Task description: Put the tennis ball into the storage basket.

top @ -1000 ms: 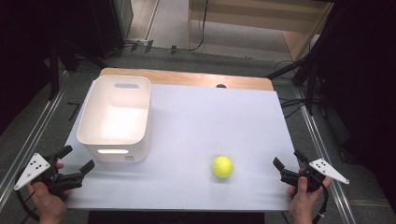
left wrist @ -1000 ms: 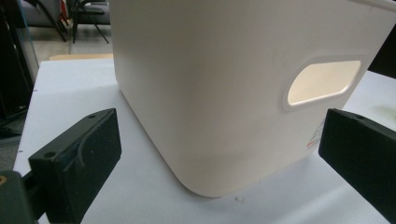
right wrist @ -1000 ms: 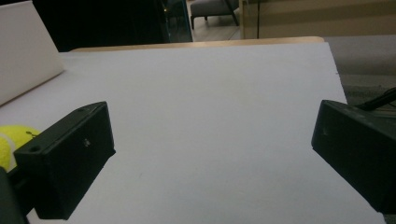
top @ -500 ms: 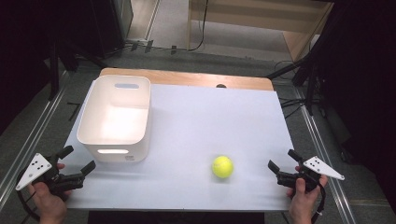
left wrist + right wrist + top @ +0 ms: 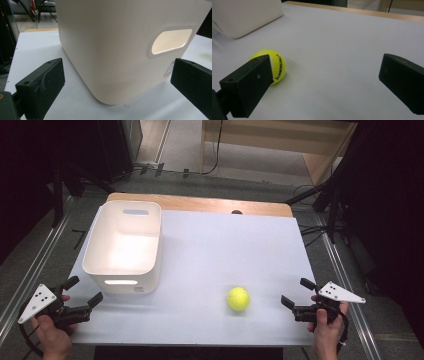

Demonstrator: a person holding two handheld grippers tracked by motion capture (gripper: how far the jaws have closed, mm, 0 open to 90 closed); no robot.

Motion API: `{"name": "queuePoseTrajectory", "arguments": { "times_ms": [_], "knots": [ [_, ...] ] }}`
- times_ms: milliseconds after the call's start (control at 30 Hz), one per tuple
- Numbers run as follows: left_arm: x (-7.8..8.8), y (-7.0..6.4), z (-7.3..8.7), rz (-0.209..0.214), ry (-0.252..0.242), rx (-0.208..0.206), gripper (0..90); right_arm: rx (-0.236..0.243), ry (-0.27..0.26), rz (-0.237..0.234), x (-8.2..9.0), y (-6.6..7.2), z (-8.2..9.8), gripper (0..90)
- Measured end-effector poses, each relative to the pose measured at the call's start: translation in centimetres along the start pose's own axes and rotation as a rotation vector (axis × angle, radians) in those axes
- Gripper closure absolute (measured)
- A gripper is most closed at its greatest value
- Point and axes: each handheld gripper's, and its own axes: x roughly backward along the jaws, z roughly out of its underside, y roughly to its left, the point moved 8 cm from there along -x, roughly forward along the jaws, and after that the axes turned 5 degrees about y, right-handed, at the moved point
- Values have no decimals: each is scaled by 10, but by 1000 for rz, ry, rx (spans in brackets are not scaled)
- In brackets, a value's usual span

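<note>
A yellow tennis ball [image 5: 238, 298] lies on the white table top [image 5: 225, 245], near the front and right of centre. My right gripper [image 5: 295, 292] hovers open just right of it, jaws pointing at the ball. In the right gripper view the ball [image 5: 277, 66] sits partly behind the left jaw, and the gripper [image 5: 329, 70] holds nothing. A white plastic bin [image 5: 122, 245] stands at the left. My left gripper [image 5: 85, 290] is open at the bin's near left corner. The left gripper view has the bin's wall [image 5: 120, 45] with its handle slot close ahead of the open gripper [image 5: 120, 75].
A wooden edge [image 5: 200, 204] runs along the table's far side. Metal rails [image 5: 30, 270] flank the table on the floor, and cables [image 5: 310, 230] lie off the far right corner.
My right gripper has drifted a little left, closer to the ball. The left gripper, the ball and the bin have stayed put.
</note>
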Motion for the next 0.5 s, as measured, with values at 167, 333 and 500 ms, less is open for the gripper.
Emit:
{"name": "queuePoseTrajectory", "arguments": {
  "times_ms": [167,333,500],
  "knots": [
    [0,0,0,1,0,0,0,60,85,-21,-6,11,-4,0],
    [0,0,0,2,-1,0,0,110,163,-55,-11,20,-6,0],
    [0,0,0,2,1,-2,0,172,238,-68,-20,28,-9,0]
  ]
}}
